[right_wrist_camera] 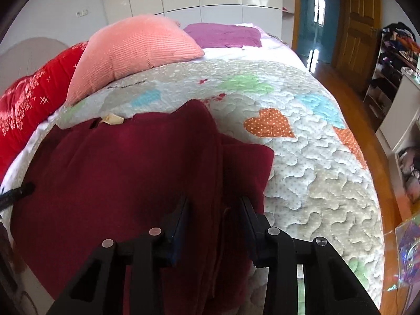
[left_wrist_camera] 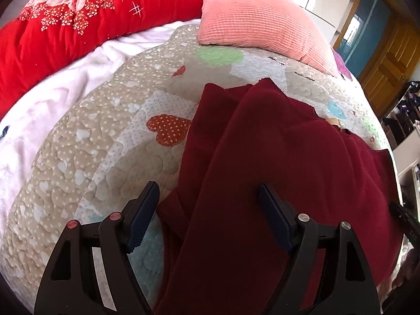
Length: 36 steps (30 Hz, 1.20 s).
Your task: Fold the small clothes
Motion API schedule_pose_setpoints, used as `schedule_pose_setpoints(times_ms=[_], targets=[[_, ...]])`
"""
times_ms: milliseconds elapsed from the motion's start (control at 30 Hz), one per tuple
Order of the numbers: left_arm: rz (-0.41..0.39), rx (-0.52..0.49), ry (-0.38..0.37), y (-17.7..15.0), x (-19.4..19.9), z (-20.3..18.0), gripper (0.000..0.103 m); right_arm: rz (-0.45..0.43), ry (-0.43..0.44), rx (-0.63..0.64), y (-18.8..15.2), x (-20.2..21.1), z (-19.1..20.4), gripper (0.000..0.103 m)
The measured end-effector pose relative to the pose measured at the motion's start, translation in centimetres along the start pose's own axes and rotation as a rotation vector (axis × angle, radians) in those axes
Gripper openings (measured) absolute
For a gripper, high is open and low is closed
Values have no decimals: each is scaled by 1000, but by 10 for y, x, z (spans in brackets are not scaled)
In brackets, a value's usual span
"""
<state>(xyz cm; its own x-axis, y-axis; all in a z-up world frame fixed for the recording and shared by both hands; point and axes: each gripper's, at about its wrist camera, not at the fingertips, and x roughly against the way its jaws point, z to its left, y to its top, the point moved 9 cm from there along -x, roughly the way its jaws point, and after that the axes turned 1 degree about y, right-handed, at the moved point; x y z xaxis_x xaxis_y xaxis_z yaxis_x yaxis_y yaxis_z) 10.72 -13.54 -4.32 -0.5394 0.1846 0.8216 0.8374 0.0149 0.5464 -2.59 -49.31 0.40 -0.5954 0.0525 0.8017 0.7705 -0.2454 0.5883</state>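
With both pairs of jaws open, the left gripper (left_wrist_camera: 208,204) straddling the dark red garment's (left_wrist_camera: 275,157) left fold and the right gripper (right_wrist_camera: 214,211) its right fold, each should probably close on every layer at the heart-patterned quilt's (right_wrist_camera: 315,157) near edge before lifting together.

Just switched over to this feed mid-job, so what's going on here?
A person with two handheld grippers is folding a dark red garment spread on the heart-patterned quilt of a bed. The left gripper is open over the garment's left edge. The right gripper is also open, straddling a folded ridge near its right side. Neither is clamping cloth. A pink pillow lies beyond.
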Motion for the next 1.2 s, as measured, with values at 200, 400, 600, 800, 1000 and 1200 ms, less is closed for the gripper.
schedule_pose_setpoints(times_ms=[200, 400, 600, 800, 1000, 1200], targets=[[-7, 2, -44, -18, 27, 4, 79, -51, 62, 51, 8, 32, 39, 46], [-26, 41, -39, -36, 39, 26, 79, -41, 236, 91, 18, 31, 112, 47], [-27, 120, -96, -37, 38, 46, 79, 4, 370, 194, 28, 10, 209, 47], [-21, 127, -181, -40, 30, 47, 79, 50, 377, 252, 41, -23, 280, 48], [-34, 97, -204, -39, 28, 45, 79, 134, 356, 283, 45, -59, 326, 49], [-29, 103, -219, -36, 25, 46, 79, 166, 292, 339, 43, -73, 338, 62]])
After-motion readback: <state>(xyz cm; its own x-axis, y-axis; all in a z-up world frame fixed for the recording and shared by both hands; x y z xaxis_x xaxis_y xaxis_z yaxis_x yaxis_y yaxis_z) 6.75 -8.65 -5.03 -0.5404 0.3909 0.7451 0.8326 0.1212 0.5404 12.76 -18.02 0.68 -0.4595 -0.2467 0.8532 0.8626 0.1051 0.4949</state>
